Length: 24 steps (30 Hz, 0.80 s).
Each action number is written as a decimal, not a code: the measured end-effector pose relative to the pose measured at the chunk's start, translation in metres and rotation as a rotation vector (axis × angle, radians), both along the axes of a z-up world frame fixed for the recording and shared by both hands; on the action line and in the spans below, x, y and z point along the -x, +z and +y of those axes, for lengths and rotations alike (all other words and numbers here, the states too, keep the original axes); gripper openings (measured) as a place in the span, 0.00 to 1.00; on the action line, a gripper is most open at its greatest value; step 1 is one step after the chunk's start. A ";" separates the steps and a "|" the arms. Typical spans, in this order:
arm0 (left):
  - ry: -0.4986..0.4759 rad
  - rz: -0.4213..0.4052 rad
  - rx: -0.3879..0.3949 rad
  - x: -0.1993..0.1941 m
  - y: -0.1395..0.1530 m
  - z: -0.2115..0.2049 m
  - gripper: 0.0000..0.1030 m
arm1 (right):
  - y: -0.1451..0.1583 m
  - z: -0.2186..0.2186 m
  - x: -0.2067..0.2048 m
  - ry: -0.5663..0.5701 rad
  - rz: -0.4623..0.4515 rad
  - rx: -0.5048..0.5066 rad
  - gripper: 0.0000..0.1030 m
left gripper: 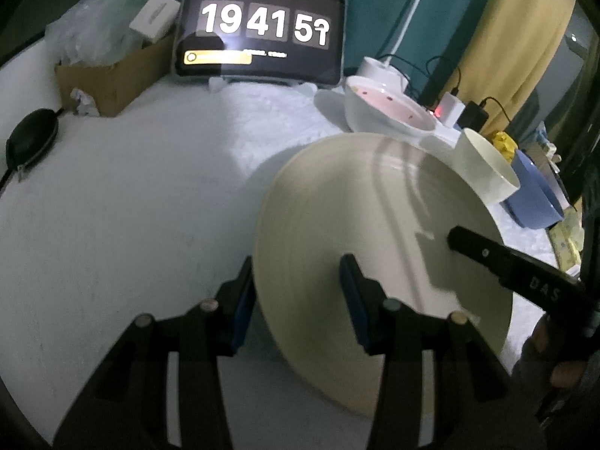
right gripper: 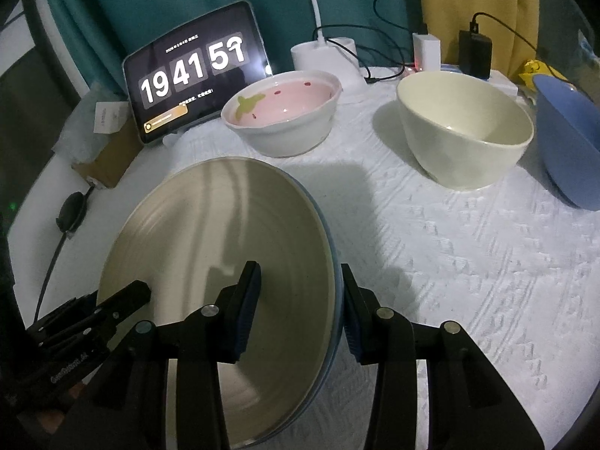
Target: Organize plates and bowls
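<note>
Cream plate [left gripper: 375, 232], glazed and ringed, hangs tilted above the white tablecloth [left gripper: 131, 206], its rim clamped on opposite sides by the left gripper [left gripper: 298, 294] and the right gripper [right gripper: 300, 305]. Only the right wrist view shows a blue edge [right gripper: 332, 258] beneath the plate, and the pink-lined bowl [right gripper: 285, 112], cream bowl [right gripper: 465, 135] and blue bowl [right gripper: 566, 138] whole.
</note>
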<state>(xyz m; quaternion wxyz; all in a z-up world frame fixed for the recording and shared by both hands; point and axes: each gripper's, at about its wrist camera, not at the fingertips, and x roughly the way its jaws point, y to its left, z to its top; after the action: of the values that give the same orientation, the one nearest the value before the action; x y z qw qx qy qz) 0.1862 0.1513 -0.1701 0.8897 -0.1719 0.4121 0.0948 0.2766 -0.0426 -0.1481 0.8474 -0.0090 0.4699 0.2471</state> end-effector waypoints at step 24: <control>0.022 -0.059 -0.189 0.009 0.027 -0.022 0.45 | 0.013 -0.028 0.009 -0.039 -0.074 0.041 0.46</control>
<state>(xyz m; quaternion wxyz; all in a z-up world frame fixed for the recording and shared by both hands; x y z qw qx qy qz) 0.1775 0.1297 -0.1434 0.9125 -0.0945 0.3732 0.1382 0.2677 -0.0706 -0.1353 0.8685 -0.0262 0.4432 0.2204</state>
